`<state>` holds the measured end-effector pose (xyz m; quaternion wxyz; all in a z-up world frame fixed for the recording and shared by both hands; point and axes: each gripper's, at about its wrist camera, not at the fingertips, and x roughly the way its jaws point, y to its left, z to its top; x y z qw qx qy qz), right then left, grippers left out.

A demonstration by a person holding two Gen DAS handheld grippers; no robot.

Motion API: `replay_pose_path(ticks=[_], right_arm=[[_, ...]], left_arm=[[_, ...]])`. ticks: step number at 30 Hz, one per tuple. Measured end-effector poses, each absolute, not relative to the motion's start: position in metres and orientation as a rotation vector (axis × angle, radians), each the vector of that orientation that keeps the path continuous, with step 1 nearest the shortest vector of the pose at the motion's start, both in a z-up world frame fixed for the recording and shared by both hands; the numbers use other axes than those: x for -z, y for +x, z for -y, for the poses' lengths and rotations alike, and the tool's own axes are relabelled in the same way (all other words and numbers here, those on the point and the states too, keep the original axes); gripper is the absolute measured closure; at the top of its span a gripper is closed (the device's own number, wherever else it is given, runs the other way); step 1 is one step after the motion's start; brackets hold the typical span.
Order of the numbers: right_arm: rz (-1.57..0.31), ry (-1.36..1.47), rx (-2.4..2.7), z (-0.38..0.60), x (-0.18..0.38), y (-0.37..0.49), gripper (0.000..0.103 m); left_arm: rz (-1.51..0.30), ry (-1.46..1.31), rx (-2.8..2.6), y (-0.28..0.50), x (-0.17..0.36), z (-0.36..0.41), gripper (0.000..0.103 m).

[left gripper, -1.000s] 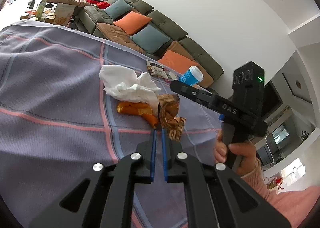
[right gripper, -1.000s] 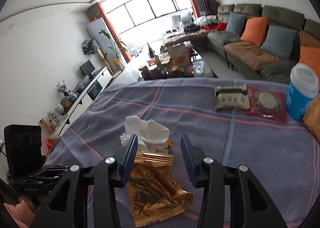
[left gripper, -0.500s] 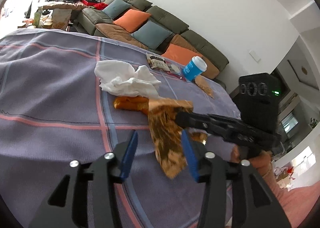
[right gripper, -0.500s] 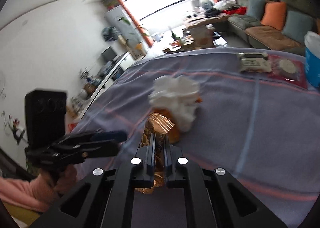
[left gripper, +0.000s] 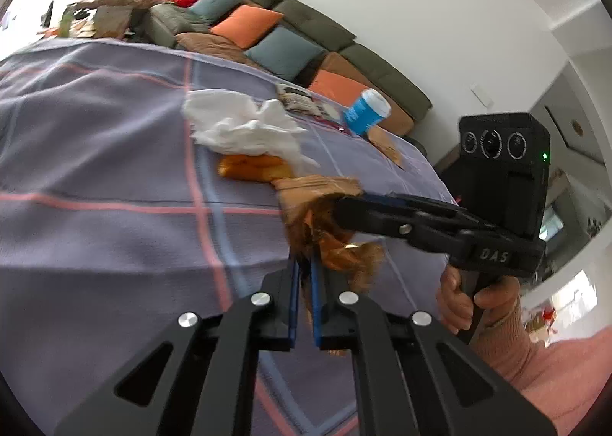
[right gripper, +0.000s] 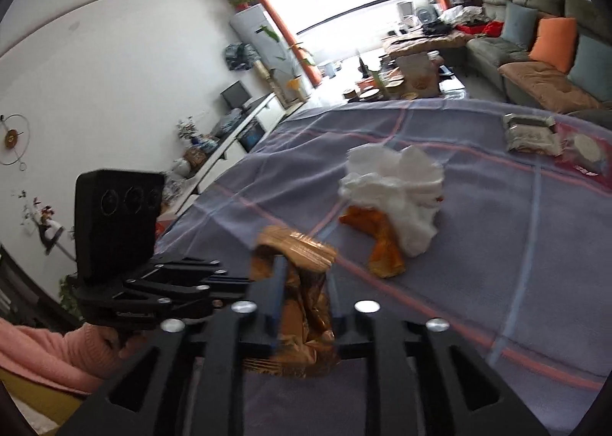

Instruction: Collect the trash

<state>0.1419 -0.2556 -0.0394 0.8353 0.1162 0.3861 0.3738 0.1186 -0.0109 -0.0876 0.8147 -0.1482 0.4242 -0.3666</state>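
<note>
A crumpled gold foil wrapper (left gripper: 325, 222) hangs above the purple checked tablecloth (left gripper: 95, 176). My left gripper (left gripper: 302, 264) is shut on its lower part. My right gripper (right gripper: 302, 279) is shut on the same wrapper (right gripper: 302, 298) and also shows in the left wrist view (left gripper: 344, 210). A wad of white tissue (left gripper: 244, 126) and an orange wrapper (left gripper: 252, 168) lie just beyond on the cloth; they also show in the right wrist view as tissue (right gripper: 394, 191) and orange wrapper (right gripper: 382, 244).
A blue paper cup (left gripper: 365, 113), a brown wrapper (left gripper: 386, 141) and two snack packets (right gripper: 531, 130) lie near the table's far side. A sofa with cushions (left gripper: 267, 34) stands behind the table. A low cabinet (right gripper: 229, 137) runs along the wall.
My left gripper was open half a second ago and has shut on the gold wrapper. My right gripper, holding the wrapper, has lifted it off the cloth towards the left gripper.
</note>
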Motion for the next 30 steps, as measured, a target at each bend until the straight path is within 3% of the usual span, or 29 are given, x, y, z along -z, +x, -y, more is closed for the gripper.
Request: replay_pose_path(ticks=[9, 12, 13, 14, 15, 17, 22, 24, 29, 30], right_arm=[[-0.783, 0.204, -0.546, 0.265, 0.034, 0.187, 0.047], [-0.818, 0.176, -0.524, 0.256, 0.040, 0.209, 0.045], [-0.836, 0.160, -0.527, 0.251, 0.043, 0.216, 0.045], [-0.856, 0.154, -0.533, 0.248, 0.047, 0.222, 0.055], [-0.867, 0.152, -0.537, 0.247, 0.049, 0.224, 0.078], [-0.859, 0.167, -0.534, 0.252, 0.047, 0.225, 0.094], [-0.764, 0.290, -0.519, 0.285, 0.028, 0.209, 0.096], [-0.740, 0.323, -0.517, 0.295, 0.021, 0.203, 0.096], [-0.724, 0.336, -0.526, 0.304, 0.017, 0.187, 0.096], [-0.724, 0.341, -0.534, 0.304, 0.018, 0.183, 0.096]], left_arm=[[-0.894, -0.346, 0.740, 0.113, 0.087, -0.011, 0.096], [-0.888, -0.344, 0.717, 0.109, 0.086, -0.018, 0.096], [-0.887, -0.345, 0.713, 0.109, 0.086, -0.019, 0.096], [-0.887, -0.349, 0.712, 0.108, 0.086, -0.022, 0.096], [-0.887, -0.351, 0.710, 0.108, 0.086, -0.023, 0.096], [-0.885, -0.351, 0.701, 0.108, 0.086, -0.027, 0.097], [-0.887, -0.357, 0.699, 0.108, 0.086, -0.033, 0.096], [-0.895, -0.355, 0.703, 0.110, 0.086, -0.032, 0.084], [-0.908, -0.350, 0.717, 0.112, 0.087, -0.026, 0.064], [-0.909, -0.347, 0.716, 0.112, 0.088, -0.025, 0.064]])
